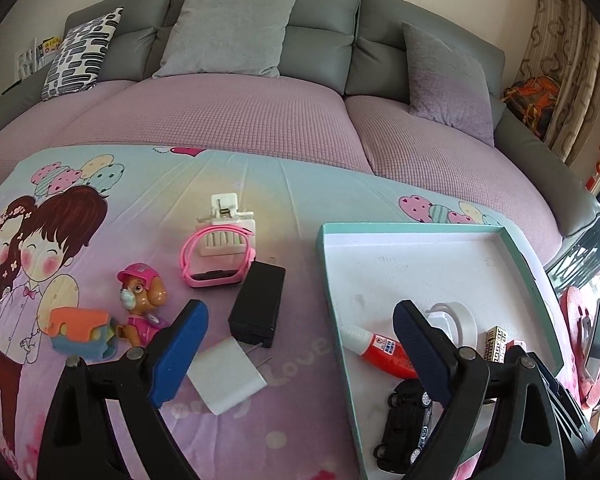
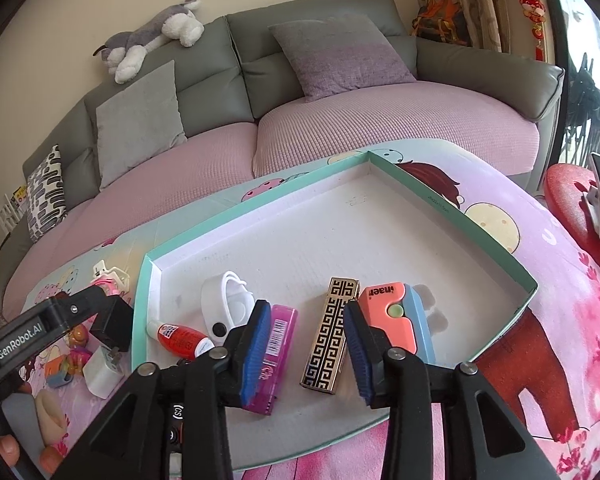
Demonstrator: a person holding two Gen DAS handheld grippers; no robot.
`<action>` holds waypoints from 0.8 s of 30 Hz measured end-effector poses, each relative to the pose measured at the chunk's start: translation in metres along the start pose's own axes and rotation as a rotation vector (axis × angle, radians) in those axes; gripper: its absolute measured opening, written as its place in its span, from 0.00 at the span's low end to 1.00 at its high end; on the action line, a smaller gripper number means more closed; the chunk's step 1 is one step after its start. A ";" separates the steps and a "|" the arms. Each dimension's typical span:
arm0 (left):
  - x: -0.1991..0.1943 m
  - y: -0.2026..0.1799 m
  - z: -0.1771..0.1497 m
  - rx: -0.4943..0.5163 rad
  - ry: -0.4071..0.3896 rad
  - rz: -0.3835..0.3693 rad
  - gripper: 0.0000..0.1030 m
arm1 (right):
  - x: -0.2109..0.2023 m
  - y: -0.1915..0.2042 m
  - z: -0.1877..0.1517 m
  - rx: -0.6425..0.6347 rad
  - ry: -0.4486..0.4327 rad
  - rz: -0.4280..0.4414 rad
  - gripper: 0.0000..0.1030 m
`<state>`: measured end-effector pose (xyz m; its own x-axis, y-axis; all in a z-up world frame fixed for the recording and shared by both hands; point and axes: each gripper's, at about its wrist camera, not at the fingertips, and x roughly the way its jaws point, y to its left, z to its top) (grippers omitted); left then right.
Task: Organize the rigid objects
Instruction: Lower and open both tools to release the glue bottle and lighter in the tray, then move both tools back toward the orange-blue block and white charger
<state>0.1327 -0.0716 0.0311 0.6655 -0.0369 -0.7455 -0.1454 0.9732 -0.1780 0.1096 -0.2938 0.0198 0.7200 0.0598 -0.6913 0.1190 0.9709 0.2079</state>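
A teal-rimmed white tray (image 2: 452, 216) lies on a cartoon-print cloth. In it are a gold-and-black patterned box (image 2: 330, 334), an orange-and-blue cutter (image 2: 396, 316), a purple lighter (image 2: 274, 356), a red glue bottle (image 2: 180, 338) and a white tape dispenser (image 2: 224, 308). My right gripper (image 2: 306, 346) is open, its jaws either side of the gold box. My left gripper (image 1: 300, 354) is open and empty, above a white charger (image 1: 224, 380). On the cloth are a black adapter (image 1: 256, 308), a pink watch (image 1: 216, 260), a pup figure (image 1: 142, 300) and an orange-blue toy (image 1: 80, 332). A black toy car (image 1: 404, 420) lies in the tray (image 1: 340, 308).
A grey sofa (image 1: 320, 40) with pink seat covers and cushions stands behind. A white clip holder (image 1: 226, 220) sits behind the watch. A red stool (image 2: 572, 200) is at the right. The left gripper's arm (image 2: 40, 332) shows in the right wrist view.
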 end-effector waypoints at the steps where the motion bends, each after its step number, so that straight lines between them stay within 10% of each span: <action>1: 0.000 0.004 0.001 -0.012 0.003 0.003 0.91 | 0.000 0.001 0.000 -0.002 0.000 -0.002 0.47; 24: 0.003 0.027 -0.002 -0.039 0.053 0.071 0.94 | 0.010 0.018 -0.007 -0.040 0.037 -0.012 1.00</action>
<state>0.1297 -0.0454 0.0224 0.6132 0.0195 -0.7897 -0.2201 0.9643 -0.1471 0.1138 -0.2742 0.0114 0.6931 0.0554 -0.7187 0.0996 0.9801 0.1716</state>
